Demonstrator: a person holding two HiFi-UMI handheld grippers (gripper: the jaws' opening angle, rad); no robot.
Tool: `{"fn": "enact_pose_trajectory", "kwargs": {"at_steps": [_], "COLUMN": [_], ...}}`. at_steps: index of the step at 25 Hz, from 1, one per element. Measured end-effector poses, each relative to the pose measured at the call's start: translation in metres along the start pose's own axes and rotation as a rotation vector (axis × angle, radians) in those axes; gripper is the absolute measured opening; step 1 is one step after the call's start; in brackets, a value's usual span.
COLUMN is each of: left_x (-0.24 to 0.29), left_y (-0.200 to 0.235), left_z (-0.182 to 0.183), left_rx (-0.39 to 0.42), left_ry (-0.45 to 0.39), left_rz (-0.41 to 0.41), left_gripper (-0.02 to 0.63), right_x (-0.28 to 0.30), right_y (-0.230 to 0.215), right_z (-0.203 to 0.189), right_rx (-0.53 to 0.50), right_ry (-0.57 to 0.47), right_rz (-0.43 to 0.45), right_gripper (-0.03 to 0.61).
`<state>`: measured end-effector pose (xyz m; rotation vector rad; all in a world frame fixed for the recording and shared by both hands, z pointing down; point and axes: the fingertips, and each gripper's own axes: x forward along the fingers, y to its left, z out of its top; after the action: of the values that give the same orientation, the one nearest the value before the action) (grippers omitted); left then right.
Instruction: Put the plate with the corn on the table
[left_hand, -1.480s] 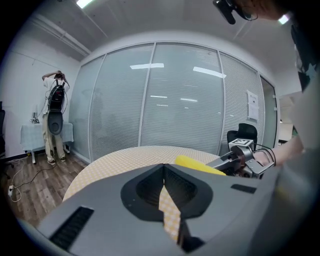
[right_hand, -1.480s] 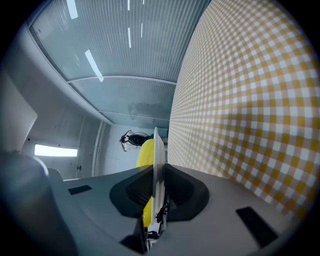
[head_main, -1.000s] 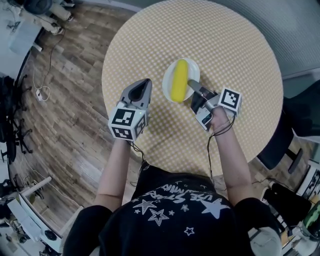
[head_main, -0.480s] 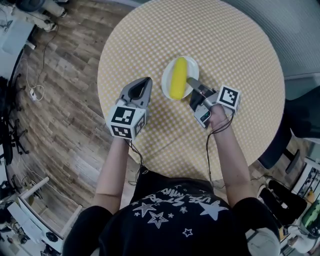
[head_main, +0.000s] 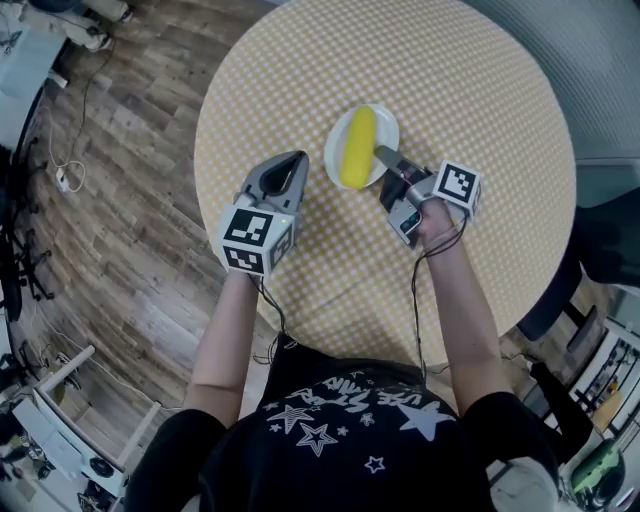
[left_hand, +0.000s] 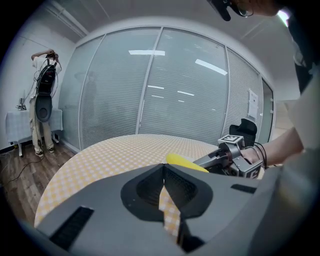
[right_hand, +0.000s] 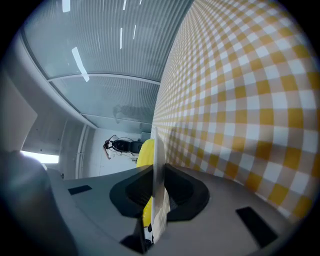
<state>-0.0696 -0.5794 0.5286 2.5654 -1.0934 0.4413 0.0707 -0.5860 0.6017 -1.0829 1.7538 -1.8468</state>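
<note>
1. Over the round checked table (head_main: 480, 120), both grippers hung near the middle, with the white plate (head_main: 388, 128) between them.
2. Left gripper (head_main: 291, 163): fingers were pressed together on nothing, just beside the plate's left side.
3. Right gripper (head_main: 385, 160): fingers were clamped on the plate's near-right rim, its thin edge showing between them.
4. Plate: at or just above the cloth; couldn't tell if it rested. Probably stiff, light, glossy and breakable. The rim was the only place to pinch; keep it level.
5. Corn (head_main: 358, 148): a yellow cob lay loose along the plate. Round, so it would likely roll if tilted.
</note>
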Motion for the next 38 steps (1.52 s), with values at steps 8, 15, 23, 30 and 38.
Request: {"fn": "enact_pose_trajectory", "kwargs": {"at_steps": [8, 15, 23, 30, 38], "left_x": [0.002, 0.002, 0.0, -0.002, -0.008], "left_y": [0.012, 0.008, 0.004, -0.004, -0.004], "left_z": [-0.007, -0.007, -0.001, 0.004, 0.01], "left_rx": [-0.018, -0.024, -0.032, -0.027, -0.021], "left_ry": [0.007, 0.004, 0.002, -0.004, -0.009], "left_rz": [0.016, 0.028, 0.018, 0.011, 0.019], "left_gripper": [0.006, 0.006, 0.006, 0.006, 0.006], "right_x": [0.016, 0.015, 0.017, 0.017, 0.014], "right_y": [-0.008, -0.01, -0.009, -0.008, -0.004], "right_z": [0.002, 0.001, 0.0, -0.007, -0.004], "right_rx": [0.016, -0.02, -0.045, -0.198, -0.269], "right_ry": [-0.001, 0.019, 0.027, 0.075, 0.076], "right_rz": [-0.029, -0.11, -0.217, -0.316, -0.363], "right_gripper": [0.049, 0.049, 0.049, 0.051, 0.114]}}
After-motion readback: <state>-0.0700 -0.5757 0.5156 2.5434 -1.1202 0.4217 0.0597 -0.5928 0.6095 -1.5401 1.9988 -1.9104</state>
